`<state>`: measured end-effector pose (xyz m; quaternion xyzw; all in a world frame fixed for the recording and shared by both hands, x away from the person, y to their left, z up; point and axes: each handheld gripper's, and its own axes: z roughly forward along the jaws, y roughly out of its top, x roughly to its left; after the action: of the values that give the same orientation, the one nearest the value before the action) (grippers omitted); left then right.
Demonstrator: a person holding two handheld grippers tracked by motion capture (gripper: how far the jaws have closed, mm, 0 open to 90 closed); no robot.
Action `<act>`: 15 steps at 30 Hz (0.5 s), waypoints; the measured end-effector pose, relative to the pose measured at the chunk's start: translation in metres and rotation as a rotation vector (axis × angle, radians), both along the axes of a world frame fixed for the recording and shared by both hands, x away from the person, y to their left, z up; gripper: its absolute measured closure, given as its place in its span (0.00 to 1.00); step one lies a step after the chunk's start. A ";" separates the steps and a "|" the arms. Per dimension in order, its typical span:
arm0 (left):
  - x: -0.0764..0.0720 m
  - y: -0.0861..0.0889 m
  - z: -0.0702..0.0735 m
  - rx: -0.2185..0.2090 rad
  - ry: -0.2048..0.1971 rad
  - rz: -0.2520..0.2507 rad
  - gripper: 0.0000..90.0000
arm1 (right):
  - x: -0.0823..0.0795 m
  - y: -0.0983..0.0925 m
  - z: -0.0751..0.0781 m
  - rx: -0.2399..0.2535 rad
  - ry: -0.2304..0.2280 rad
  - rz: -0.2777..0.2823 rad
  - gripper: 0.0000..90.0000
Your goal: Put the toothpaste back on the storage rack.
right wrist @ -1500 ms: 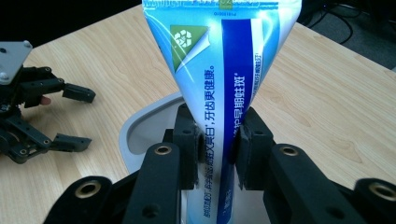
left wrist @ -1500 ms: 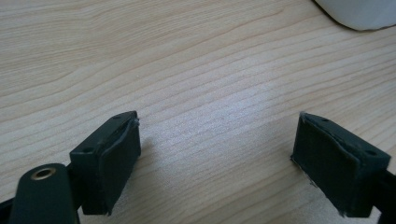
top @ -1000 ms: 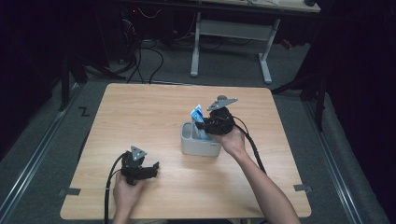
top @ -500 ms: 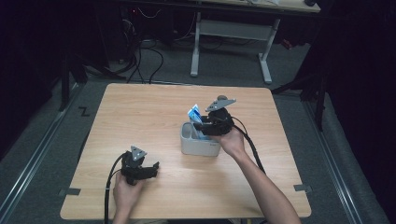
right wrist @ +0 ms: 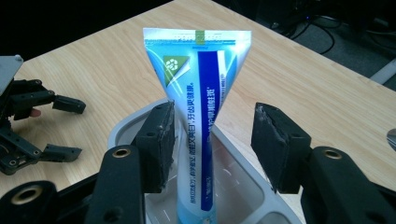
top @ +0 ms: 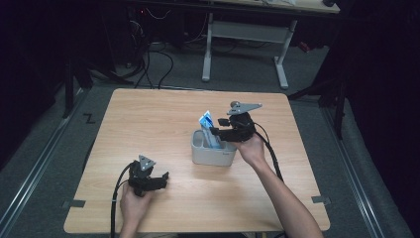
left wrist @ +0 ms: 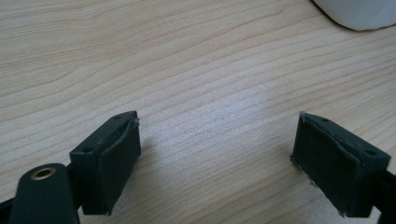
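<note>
Wooden table [top: 148,124] across mid frame. Grey tub [top: 213,156] just right of centre, blue-and-white tube [right wrist: 198,116] upright inside. Right gripper [right wrist: 212,144] over the tub, jaws just opened, flanking the tube without pressing. Left gripper [left wrist: 217,161] lower left, spread, empty.

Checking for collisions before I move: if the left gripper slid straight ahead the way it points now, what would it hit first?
Probably the white plastic holder. The left gripper, jaws open, looks along bare wooden table, with the holder ahead and slightly right; depth is unclear, so it might just pass beside it.
</note>
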<state>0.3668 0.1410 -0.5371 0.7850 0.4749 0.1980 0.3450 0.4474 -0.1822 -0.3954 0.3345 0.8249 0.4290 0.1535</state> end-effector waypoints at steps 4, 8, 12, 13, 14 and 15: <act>0.000 0.000 0.000 0.000 0.000 0.000 0.17 | 0.000 -0.002 0.001 0.008 -0.002 -0.004 0.55; 0.000 0.000 0.000 0.000 0.000 0.000 0.17 | -0.002 -0.003 0.002 0.011 -0.005 -0.006 0.55; 0.000 0.000 0.000 0.000 0.000 0.000 0.17 | -0.004 -0.007 0.004 0.017 -0.014 -0.010 0.55; 0.000 0.000 0.000 0.000 0.000 0.000 0.17 | -0.004 -0.008 0.004 0.018 -0.017 -0.011 0.55; 0.000 0.000 0.000 0.000 0.000 0.000 0.17 | -0.005 -0.010 0.005 0.021 -0.016 -0.015 0.55; 0.000 0.000 0.000 0.000 0.000 0.000 0.17 | -0.005 -0.012 0.005 0.026 -0.017 -0.019 0.55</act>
<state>0.3668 0.1410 -0.5371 0.7850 0.4749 0.1980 0.3449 0.4419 -0.1939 -0.3905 0.3406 0.8149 0.4408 0.1600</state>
